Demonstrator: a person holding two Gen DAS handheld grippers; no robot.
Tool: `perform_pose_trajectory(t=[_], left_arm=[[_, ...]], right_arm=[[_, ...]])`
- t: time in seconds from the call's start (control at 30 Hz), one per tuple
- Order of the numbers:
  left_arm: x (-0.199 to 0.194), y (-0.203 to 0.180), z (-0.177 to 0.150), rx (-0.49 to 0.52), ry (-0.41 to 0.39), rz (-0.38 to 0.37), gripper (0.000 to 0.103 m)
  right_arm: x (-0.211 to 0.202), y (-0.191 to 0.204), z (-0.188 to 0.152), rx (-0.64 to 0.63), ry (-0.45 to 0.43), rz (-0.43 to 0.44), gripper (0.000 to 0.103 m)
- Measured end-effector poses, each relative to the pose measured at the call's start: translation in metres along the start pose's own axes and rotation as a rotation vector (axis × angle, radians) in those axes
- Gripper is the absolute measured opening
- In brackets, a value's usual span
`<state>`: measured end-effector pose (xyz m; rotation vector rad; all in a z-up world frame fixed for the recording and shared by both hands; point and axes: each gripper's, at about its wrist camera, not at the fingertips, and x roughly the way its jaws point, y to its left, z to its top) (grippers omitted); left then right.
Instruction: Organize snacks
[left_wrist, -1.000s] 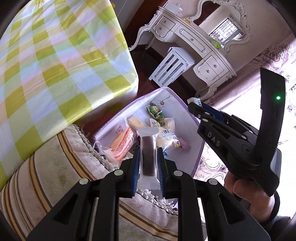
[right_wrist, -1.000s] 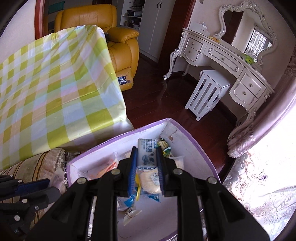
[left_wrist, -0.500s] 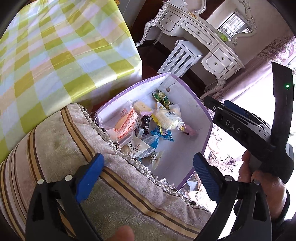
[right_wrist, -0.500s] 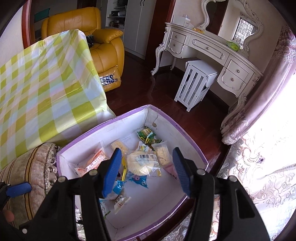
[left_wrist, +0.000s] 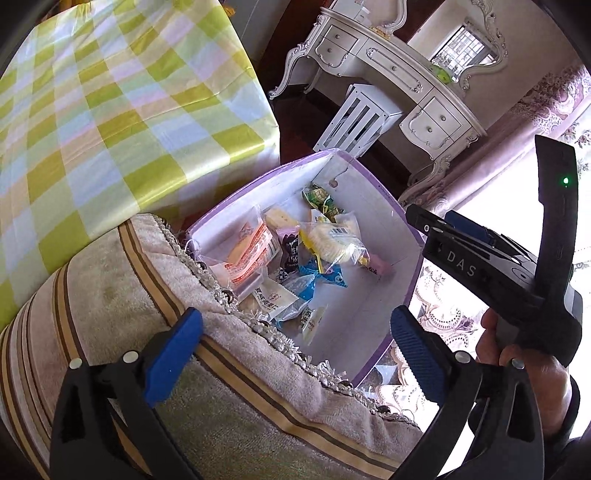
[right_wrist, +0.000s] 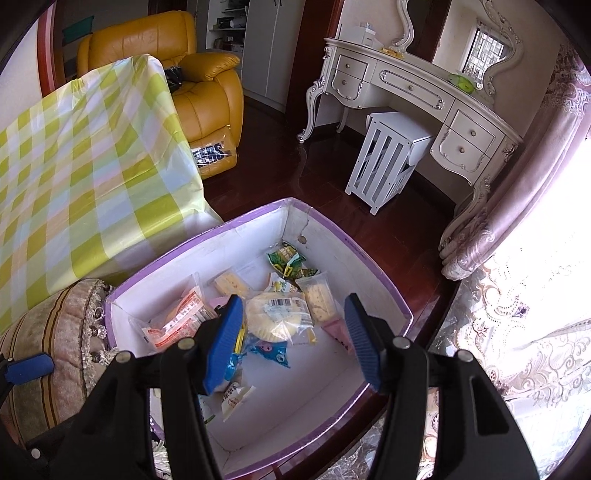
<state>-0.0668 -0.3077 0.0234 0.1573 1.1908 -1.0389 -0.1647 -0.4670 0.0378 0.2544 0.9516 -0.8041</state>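
- Left wrist view: the left claw (left_wrist: 295, 347) stands wide, nothing between its blue pads; its jaws have just been opening. It hangs over a striped cushion (left_wrist: 122, 325) at 7 o'clock of the purple-rimmed box (left_wrist: 373, 184).
- The right claw (right_wrist: 293, 339) is parted about halfway and empty, its jaws likewise just opened, poised above the box interior.
- Snacks (left_wrist: 295, 258) lie in a loose pile on the box floor, toward its 9 o'clock wall: a round cracker pack (right_wrist: 275, 317), an orange-printed packet (right_wrist: 177, 325) and green sweets (right_wrist: 290, 262) at 12 o'clock.
- Progress, as judged: deposits are made and both claws are free. The checked table (left_wrist: 110, 110) shows no snacks; whether more remain elsewhere cannot be told.
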Motion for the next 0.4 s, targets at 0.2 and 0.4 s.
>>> perform_pose_trajectory(t=[0.2, 0.4], left_arm=[[0.0022, -0.0066, 0.0016, 0.028, 0.002, 0.020, 0.099], [-0.0018, -0.0118, 0.0010, 0.048, -0.008, 0.023, 0.099]], right_arm=[[0.0007, 0.0000, 0.0002, 0.000, 0.002, 0.002, 0.057], [0.0000, 0.0004, 0.0000, -0.002, 0.001, 0.006, 0.059]])
